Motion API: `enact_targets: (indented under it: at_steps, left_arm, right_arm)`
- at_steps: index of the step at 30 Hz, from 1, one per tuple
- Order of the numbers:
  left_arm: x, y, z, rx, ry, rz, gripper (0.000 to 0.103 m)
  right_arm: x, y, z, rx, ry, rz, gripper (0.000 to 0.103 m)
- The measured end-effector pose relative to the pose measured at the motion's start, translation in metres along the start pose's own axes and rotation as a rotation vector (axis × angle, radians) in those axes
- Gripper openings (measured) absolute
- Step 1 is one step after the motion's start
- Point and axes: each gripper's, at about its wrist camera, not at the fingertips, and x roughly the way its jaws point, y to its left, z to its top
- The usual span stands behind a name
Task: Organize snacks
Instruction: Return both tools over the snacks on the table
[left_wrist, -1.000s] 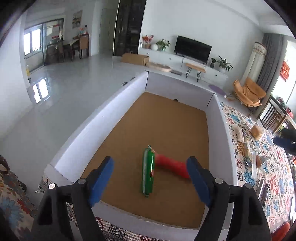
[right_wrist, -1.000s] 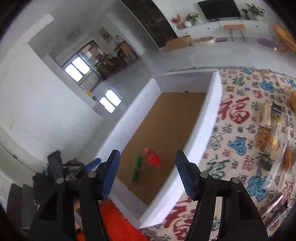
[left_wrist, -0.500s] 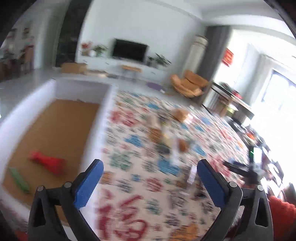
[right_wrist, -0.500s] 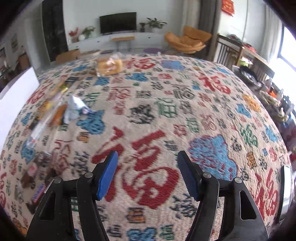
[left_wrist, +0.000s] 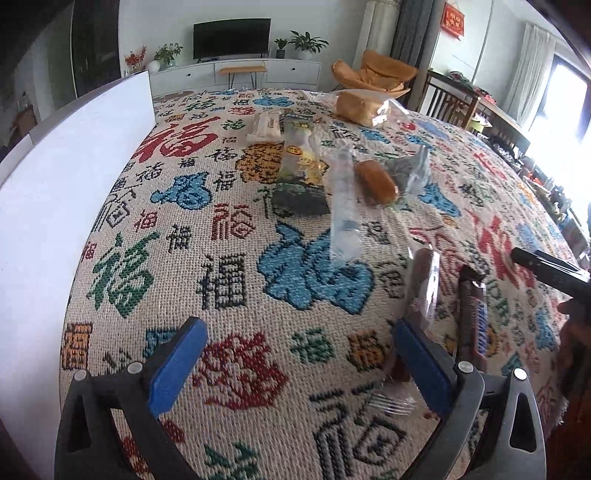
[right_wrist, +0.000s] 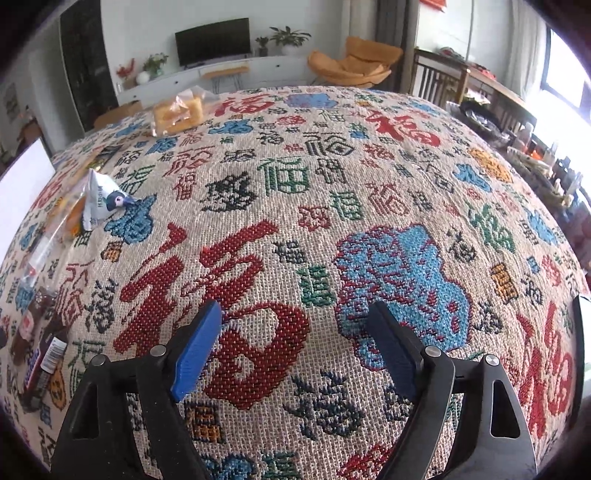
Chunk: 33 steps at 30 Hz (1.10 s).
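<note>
Hovering over the worktop (left_wrist: 229, 206), my left hand-held gripper (left_wrist: 295, 363) was spread wide and empty, my right (right_wrist: 295, 350) too. Snacks (left_wrist: 373, 181) lay just ahead; I needed to pinch one next, I think.

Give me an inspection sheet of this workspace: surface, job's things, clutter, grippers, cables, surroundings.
Surface: woven tablecloth with coloured characters covers the table.
Job's things: bagged yellow bread loaf at the far edge; clear-wrapped brown bun; long green-and-yellow snack packet; pale wrapped biscuit bar; long clear plastic packet; silver pouch with a bird print; dark brown chocolate bar; white-walled box along the left.
Clutter: nothing seen.
Grippers: left gripper open, holding nothing; right gripper open, holding nothing, over bare cloth.
Cables: nothing seen.
Surroundings: black television, potted plants, orange lounge chair.
</note>
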Motion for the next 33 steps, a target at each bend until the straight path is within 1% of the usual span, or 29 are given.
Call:
enact_targets:
  at_steps: [2, 5, 6, 18, 21, 22, 25, 27, 29, 31, 33]
  left_arm:
    - [0.002, 0.004, 0.0, 0.009, -0.005, 0.029, 0.1]
    - [0.006, -0.003, -0.001, 0.065, 0.007, 0.071, 0.101]
    - [0.007, -0.003, -0.001, 0.07, 0.007, 0.077, 0.102]
    - [0.005, -0.002, -0.002, 0.06, 0.008, 0.074, 0.103]
    - [0.001, 0.003, -0.002, 0.043, 0.006, 0.038, 0.103]
    - [-0.002, 0.006, -0.003, 0.038, 0.006, 0.037, 0.103]
    - [-0.008, 0.012, -0.009, 0.067, -0.008, 0.108, 0.103]
    - [-0.008, 0.017, -0.012, 0.085, 0.0, 0.133, 0.103]
    - [-0.007, 0.026, -0.012, 0.044, 0.01, 0.1, 0.103]
    - [-0.006, 0.031, -0.011, 0.015, 0.008, 0.101, 0.103]
    - [-0.005, 0.029, -0.011, 0.024, 0.011, 0.113, 0.103]
  right_arm:
    - [0.0, 0.001, 0.0, 0.0, 0.0, -0.001, 0.084]
    - [0.002, 0.001, -0.001, 0.0, 0.0, -0.002, 0.085]
    - [0.002, 0.001, -0.001, -0.001, 0.0, -0.002, 0.085]
    - [0.002, 0.001, -0.001, 0.0, 0.0, -0.002, 0.085]
    - [0.002, 0.001, -0.001, 0.001, 0.0, -0.002, 0.085]
    - [0.002, 0.001, -0.001, 0.0, 0.0, -0.002, 0.085]
    - [0.002, 0.001, -0.001, 0.001, 0.0, -0.002, 0.085]
    - [0.002, 0.001, -0.001, 0.0, 0.0, -0.003, 0.085]
    - [0.002, 0.001, -0.001, 0.0, 0.0, -0.003, 0.085]
    - [0.002, 0.001, -0.001, 0.001, 0.0, -0.002, 0.085]
    - [0.002, 0.001, -0.001, 0.001, 0.0, -0.003, 0.085]
